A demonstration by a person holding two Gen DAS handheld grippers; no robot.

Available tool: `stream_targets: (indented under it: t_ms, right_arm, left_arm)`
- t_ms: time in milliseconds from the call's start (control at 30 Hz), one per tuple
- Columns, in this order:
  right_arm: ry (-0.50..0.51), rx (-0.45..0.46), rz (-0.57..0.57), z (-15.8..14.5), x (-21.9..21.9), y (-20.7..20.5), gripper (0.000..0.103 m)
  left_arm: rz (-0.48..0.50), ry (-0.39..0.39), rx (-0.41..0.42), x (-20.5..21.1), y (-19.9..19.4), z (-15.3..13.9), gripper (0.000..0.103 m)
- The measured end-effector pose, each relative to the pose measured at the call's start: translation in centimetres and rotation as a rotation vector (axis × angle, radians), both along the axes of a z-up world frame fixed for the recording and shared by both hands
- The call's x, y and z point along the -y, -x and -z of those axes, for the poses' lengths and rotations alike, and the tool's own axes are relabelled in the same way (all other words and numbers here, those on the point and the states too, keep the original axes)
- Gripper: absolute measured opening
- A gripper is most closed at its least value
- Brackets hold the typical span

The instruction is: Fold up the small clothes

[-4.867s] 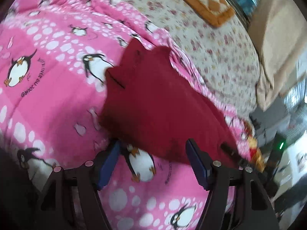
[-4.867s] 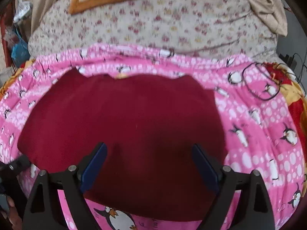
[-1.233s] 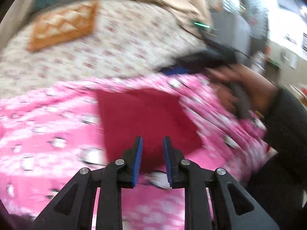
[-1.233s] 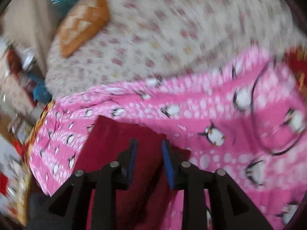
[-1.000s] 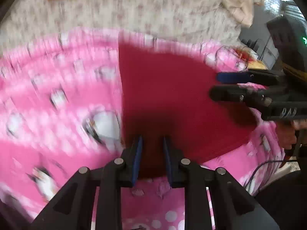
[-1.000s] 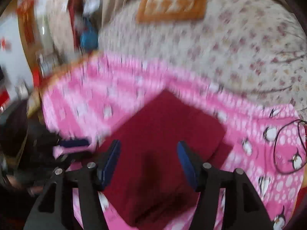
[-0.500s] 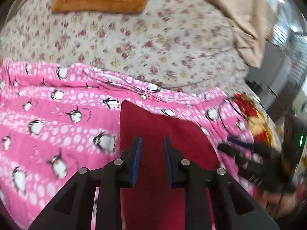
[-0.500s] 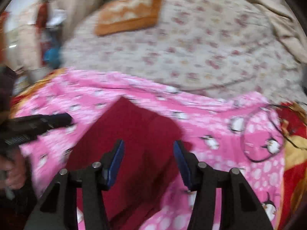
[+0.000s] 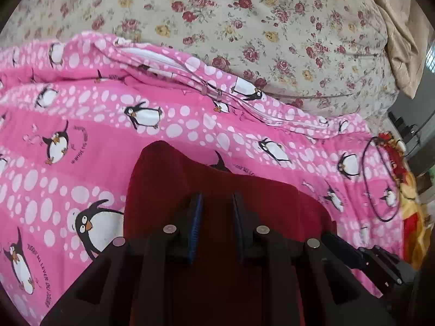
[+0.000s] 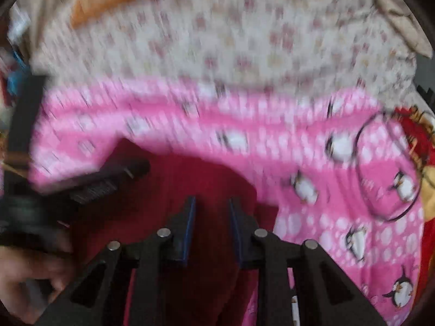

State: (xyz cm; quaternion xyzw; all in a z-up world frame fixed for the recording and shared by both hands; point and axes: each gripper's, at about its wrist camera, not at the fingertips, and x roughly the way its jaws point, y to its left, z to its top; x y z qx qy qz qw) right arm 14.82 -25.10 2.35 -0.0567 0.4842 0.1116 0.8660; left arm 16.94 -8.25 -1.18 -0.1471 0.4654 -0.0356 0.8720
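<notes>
the red garment (image 9: 217, 187) lies pinched in the closed left claw (image 9: 216, 206), between the closing right claw (image 10: 211, 203)

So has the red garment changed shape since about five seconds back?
Yes. The red garment was spread wide over the pink penguin blanket; now it is folded narrower, exposing more blanket on both sides.

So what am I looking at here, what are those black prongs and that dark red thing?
No robot: a person holds a two-fingered gripper in each hand, each with a camera looking along its fingers. One picture is from the left gripper, the other, blurred, from the right gripper. A dark red garment lies on a pink penguin blanket over a flowered bedspread. The left gripper's pads are closed on the garment. The right jaws are closing, with red cloth between them.
</notes>
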Motion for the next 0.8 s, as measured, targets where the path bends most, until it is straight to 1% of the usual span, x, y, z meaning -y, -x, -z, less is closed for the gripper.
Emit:
stream_targets:
  t_ms: [33, 67, 200, 267, 333, 367, 400, 433, 467, 500, 533, 567, 600, 633, 700, 767, 800]
  right_arm:
    - [0.007, 0.015, -0.005, 0.0, 0.0, -0.1, 0.024]
    - [0.001, 0.007, 0.000, 0.0, 0.0, -0.2, 0.024]
    - [-0.041, 0.016, 0.003, 0.0, 0.5, -0.1, 0.026]
    - [-0.101, 0.042, -0.005, -0.8, 1.3, 0.3, 0.026]
    - [-0.217, 0.094, 0.020, -2.6, 3.4, 1.3, 0.026]
    - [-0.255, 0.129, 0.039, -3.4, 4.6, 2.0, 0.032]
    - [-0.289, 0.171, 0.068, -4.3, 6.3, 3.0, 0.047]
    - [-0.321, 0.198, 0.090, -4.8, 7.7, 3.8, 0.056]
    - [-0.365, 0.217, 0.109, -5.1, 9.2, 4.6, 0.070]
    - [-0.416, 0.217, 0.125, -5.1, 10.6, 5.2, 0.074]
    - [-0.452, 0.201, 0.131, -5.0, 11.4, 5.4, 0.074]
    - [-0.506, 0.169, 0.135, -4.4, 12.1, 5.5, 0.074]
    - [-0.558, 0.135, 0.134, -3.8, 12.6, 5.5, 0.075]
    - [-0.610, 0.089, 0.124, -3.0, 12.8, 5.4, 0.075]
    - [-0.681, -0.012, 0.087, -1.1, 12.2, 5.2, 0.075]
    - [-0.700, -0.078, 0.072, 0.5, 11.4, 5.1, 0.075]
    - [-0.695, -0.096, 0.077, 1.3, 11.0, 5.0, 0.075]
  left_arm:
    - [0.002, -0.018, -0.005, 0.3, -0.1, 0.1, 0.000]
    - [0.005, -0.027, -0.011, 0.4, -0.4, 0.2, 0.000]
    - [0.015, -0.022, -0.037, 0.3, -1.0, 0.3, 0.000]
    - [0.048, 0.009, -0.039, -0.1, -0.7, -0.6, 0.000]
    - [0.077, 0.073, -0.011, -1.2, 0.8, -2.2, 0.000]
    - [0.097, 0.089, 0.008, -2.0, 1.7, -3.2, 0.007]
    - [0.147, 0.107, 0.044, -2.9, 3.0, -4.3, 0.023]
    - [0.190, 0.110, 0.085, -3.7, 4.2, -4.9, 0.033]
    - [0.215, 0.098, 0.119, -4.3, 5.2, -5.1, 0.054]
    - [0.237, 0.072, 0.154, -5.0, 6.4, -5.1, 0.059]
    - [0.254, 0.060, 0.166, -5.5, 7.2, -4.7, 0.059]
    - [0.276, 0.067, 0.154, -6.0, 7.6, -3.9, 0.059]
    - [0.287, 0.091, 0.137, -6.5, 7.9, -3.1, 0.059]
    - [0.292, 0.132, 0.120, -7.0, 8.1, -2.1, 0.059]
    - [0.293, 0.230, 0.121, -7.9, 8.7, -0.5, 0.059]
    - [0.269, 0.291, 0.102, -8.0, 8.9, 0.3, 0.059]
    - [0.276, 0.321, 0.105, -7.8, 8.8, 0.3, 0.059]
